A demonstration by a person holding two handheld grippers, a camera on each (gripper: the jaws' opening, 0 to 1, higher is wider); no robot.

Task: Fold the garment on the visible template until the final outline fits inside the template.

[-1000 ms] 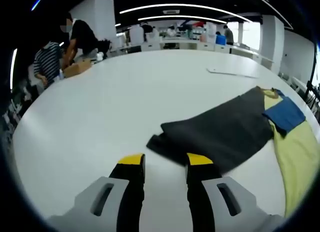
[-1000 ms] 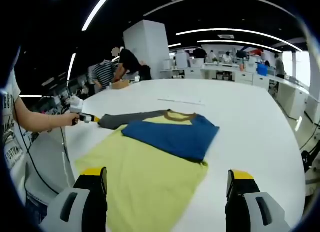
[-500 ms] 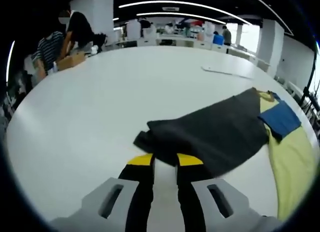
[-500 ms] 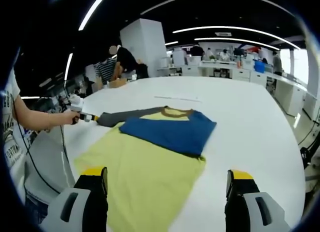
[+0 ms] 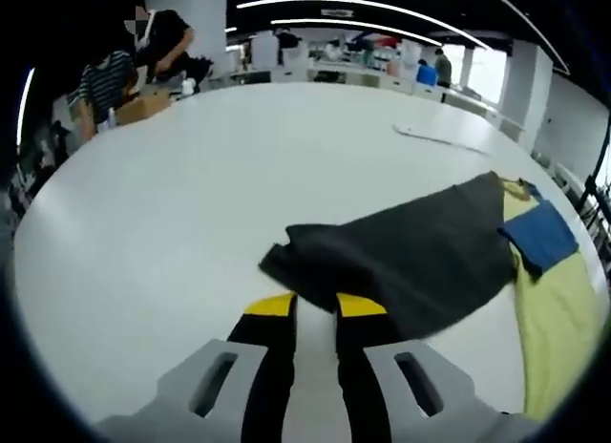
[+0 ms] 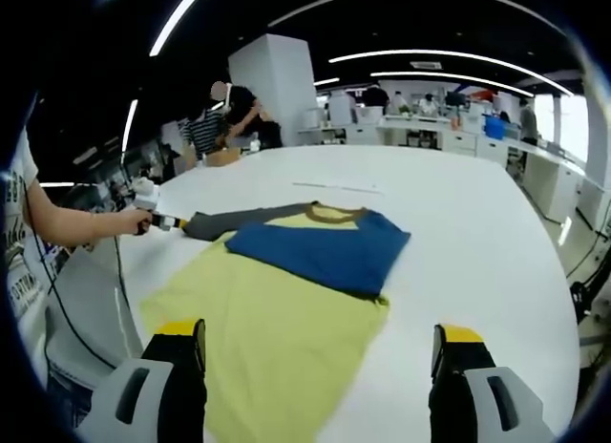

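Note:
A yellow T-shirt (image 6: 267, 314) lies flat on the white table (image 6: 477, 233), brown collar (image 6: 339, 212) at the far end. Its blue sleeve (image 6: 320, 252) is folded across the chest. Its dark grey sleeve (image 6: 234, 221) stretches out to the left. My left gripper (image 5: 315, 305) has its jaws drawn close on the cuff of that grey sleeve (image 5: 410, 257). The right gripper view has the left gripper (image 6: 158, 221) at the sleeve's end, held by a hand. My right gripper (image 6: 318, 338) stands wide open over the shirt's near hem, holding nothing.
A thin flat white strip (image 6: 334, 187) lies on the table beyond the collar. People (image 5: 143, 56) stand at the table's far edge by a cardboard box (image 5: 143, 107). The table edge (image 6: 124, 300) runs close on my left. Desks fill the background.
The left jaws narrowed onto the grey sleeve's cuff between one second ago and half a second ago, and have stayed so. The right gripper has hardly moved.

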